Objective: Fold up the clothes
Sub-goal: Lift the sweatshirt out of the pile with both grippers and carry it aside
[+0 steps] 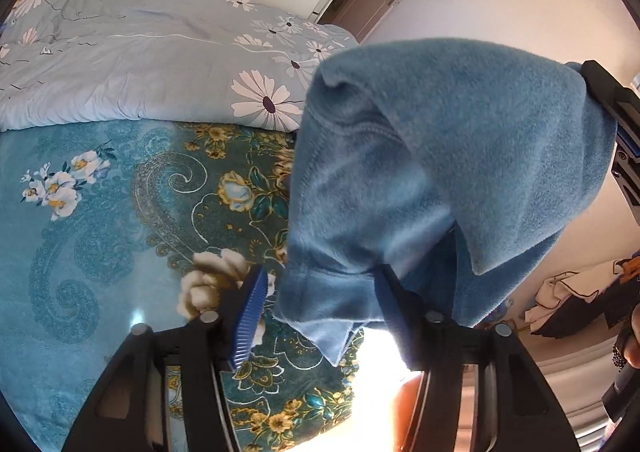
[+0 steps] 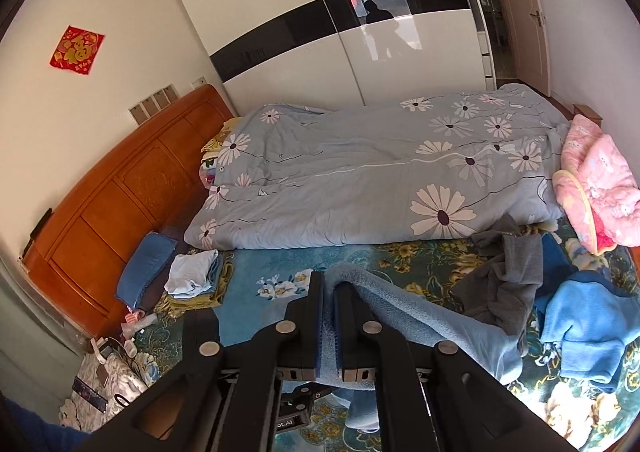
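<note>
Fleece garment (image 1: 440,155), blue and fuzzy, hangs bunched, pinched by right tool (image 2: 329,316); left tool (image 1: 316,308) spread apart

1. the blue fleece garment (image 1: 440,171) covers the tip of the left gripper's (image 1: 320,316) right-hand finger; whether that finger touches the cloth cannot be told.
2. the other gripper (image 1: 612,123) is cut off by the left wrist view's right edge.
3. between the right gripper's (image 2: 329,316) fingers, the fleece's (image 2: 420,316) pinched edge is hidden.
4. the grey garment (image 2: 504,284) is crumpled; its type is unclear.
5. small items on the bedside stand (image 2: 104,376) are too small to tell.
</note>
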A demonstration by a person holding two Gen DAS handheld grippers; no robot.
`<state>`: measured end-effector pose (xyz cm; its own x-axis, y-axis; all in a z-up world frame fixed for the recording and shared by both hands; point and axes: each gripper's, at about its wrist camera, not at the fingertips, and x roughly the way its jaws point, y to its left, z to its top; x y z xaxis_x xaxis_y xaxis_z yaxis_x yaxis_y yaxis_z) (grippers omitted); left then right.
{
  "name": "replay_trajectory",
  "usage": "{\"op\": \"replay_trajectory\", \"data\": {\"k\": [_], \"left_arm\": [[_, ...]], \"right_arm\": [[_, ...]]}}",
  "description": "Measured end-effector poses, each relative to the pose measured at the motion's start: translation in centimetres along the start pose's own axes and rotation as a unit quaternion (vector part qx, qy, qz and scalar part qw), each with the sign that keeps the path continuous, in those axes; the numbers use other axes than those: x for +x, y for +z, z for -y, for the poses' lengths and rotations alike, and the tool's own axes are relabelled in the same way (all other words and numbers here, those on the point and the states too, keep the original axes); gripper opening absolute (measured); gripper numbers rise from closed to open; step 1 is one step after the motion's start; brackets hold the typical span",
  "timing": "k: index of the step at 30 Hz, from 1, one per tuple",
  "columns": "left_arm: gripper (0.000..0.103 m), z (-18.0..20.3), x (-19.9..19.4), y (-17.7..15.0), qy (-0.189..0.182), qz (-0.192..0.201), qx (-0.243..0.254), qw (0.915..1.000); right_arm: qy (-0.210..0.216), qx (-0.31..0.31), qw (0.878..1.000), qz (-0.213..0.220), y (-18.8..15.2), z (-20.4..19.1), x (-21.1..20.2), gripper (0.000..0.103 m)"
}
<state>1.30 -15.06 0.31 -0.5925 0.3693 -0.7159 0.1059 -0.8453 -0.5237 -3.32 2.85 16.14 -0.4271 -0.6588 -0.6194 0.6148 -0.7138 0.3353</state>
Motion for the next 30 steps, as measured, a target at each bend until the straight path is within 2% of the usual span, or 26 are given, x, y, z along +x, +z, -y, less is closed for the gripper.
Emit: {"op": "replay_trajectory", "data": {"k": [2, 3, 4, 8, 11, 14, 20, 22, 24, 27, 30], "left_arm": [[0.03, -1.8, -1.2, 0.7, -0.002, -0.003, 0.004, 1.0], [0.019, -2.8, -1.8, 1.1, -0.003, -0.004, 0.007, 1.0], [0.014, -3.9, -2.5, 1.4, -0.006, -0.004, 0.009, 0.9999], [0.01, -8.7, -5.8, 2.6, -0.004, 0.003, 0.019, 0.9998], [0.009, -12.1, -8.6, 3.4, 0.02, 0.02, 0.032, 0.9991], [0.008, -15.5, -12.6, 4.3, 0.053, 0.051, 0.032, 0.9967], [0.008, -21.0, -21.8, 6.7, 0.131, 0.134, 0.021, 0.9821], [0.008, -21.7, -23.9, 7.7, 0.149, 0.154, 0.029, 0.9764], [0.007, -21.8, -25.0, 8.5, 0.154, 0.164, 0.036, 0.9736], [0.008, -21.2, -24.0, 9.5, 0.144, 0.155, 0.05, 0.9761], [0.008, -20.3, -20.0, 9.6, 0.126, 0.119, 0.062, 0.983]], "right_arm": [[0.001, 0.0, 1.0, 0.003, 0.4, -2.1, 0.9, 0.005], [0.001, 0.001, 1.0, 0.005, 0.6, -3.1, 1.4, 0.005], [0.002, 0.002, 1.0, 0.006, 0.9, -4.2, 2.0, 0.005], [0.005, 0.004, 1.0, 0.007, 1.5, -8.9, 5.0, 0.005], [0.018, 0.008, 1.0, 0.01, 1.8, -12.2, 7.2, 0.005], [0.047, 0.012, 0.999, 0.013, 2.1, -15.6, 9.0, 0.005], [0.115, 0.011, 0.993, 0.014, 2.5, -21.7, 11.6, 0.005], [0.131, 0.023, 0.991, 0.013, 2.4, -22.5, 12.0, 0.005], [0.125, 0.039, 0.991, 0.005, 1.8, -21.6, 12.5, 0.005], [0.099, 0.068, 0.993, -0.013, 0.6, -19.1, 13.4, 0.005], [0.072, 0.096, 0.992, -0.031, -0.6, -16.6, 14.2, 0.005]]}}
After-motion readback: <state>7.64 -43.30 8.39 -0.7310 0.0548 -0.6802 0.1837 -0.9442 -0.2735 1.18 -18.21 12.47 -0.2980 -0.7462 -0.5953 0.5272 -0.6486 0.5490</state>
